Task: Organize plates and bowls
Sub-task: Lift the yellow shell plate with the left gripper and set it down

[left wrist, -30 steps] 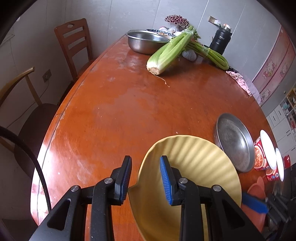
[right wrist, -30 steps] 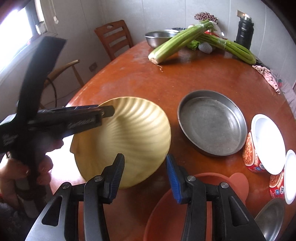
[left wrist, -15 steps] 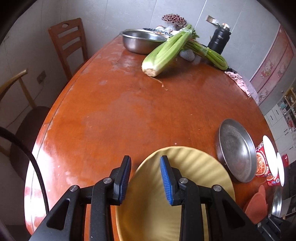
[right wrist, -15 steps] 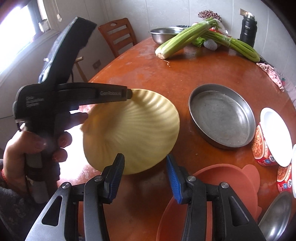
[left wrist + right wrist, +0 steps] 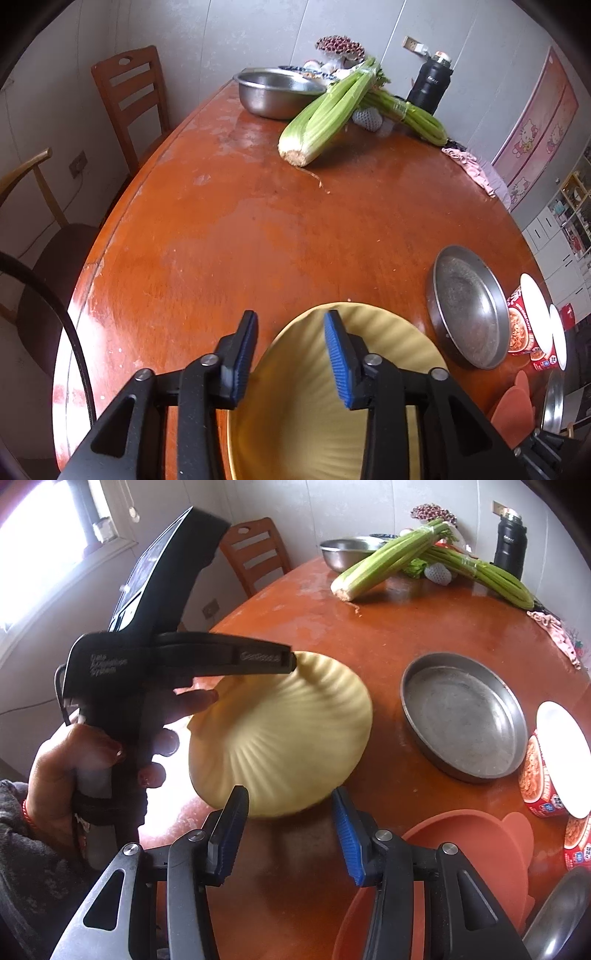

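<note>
Your left gripper has just been opening its jaws around the rim of the yellow plate; the rim sits between the pads, no longer pinched, and the plate leans tilted on the near left of the table. Your right gripper hangs released, nothing between its fingers, above the orange bowl. Right of the plate lies the steel pan.
</note>
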A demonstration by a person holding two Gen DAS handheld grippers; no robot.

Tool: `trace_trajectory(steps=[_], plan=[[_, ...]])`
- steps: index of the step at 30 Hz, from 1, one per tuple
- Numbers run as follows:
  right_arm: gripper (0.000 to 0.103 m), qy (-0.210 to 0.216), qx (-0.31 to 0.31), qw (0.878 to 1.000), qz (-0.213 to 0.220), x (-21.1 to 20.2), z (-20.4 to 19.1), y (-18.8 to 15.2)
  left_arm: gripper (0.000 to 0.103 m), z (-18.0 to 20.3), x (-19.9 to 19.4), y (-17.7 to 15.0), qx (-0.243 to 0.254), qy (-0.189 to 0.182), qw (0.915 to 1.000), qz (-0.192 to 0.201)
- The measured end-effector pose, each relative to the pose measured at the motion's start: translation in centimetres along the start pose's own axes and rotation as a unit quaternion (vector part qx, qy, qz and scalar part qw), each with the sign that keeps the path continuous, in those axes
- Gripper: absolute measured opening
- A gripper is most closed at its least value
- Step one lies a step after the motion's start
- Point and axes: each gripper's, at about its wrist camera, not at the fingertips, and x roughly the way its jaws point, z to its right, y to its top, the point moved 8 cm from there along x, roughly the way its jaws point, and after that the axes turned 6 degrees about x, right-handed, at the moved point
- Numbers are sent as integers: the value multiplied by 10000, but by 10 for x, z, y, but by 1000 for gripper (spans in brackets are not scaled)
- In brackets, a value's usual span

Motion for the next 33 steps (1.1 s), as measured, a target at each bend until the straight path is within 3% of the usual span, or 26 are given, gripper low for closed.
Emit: trace_trajectory(steps=[6,11,18,33], plan=[[49,113,144,9998,70,-7,9,4,54,0,-18,3,-13,40,9998,213],[49,229,134,9994,225,-20,12,9,59,1,-44,-2,-25,341,9988,356],[53,61,65,9989,455,-41,22,9,61,11,-79,-13,-93,514,9970,564],[57,-145,-116,9943,1053,-96,54,11,61,68,-119,-42,22,296,9969,733]])
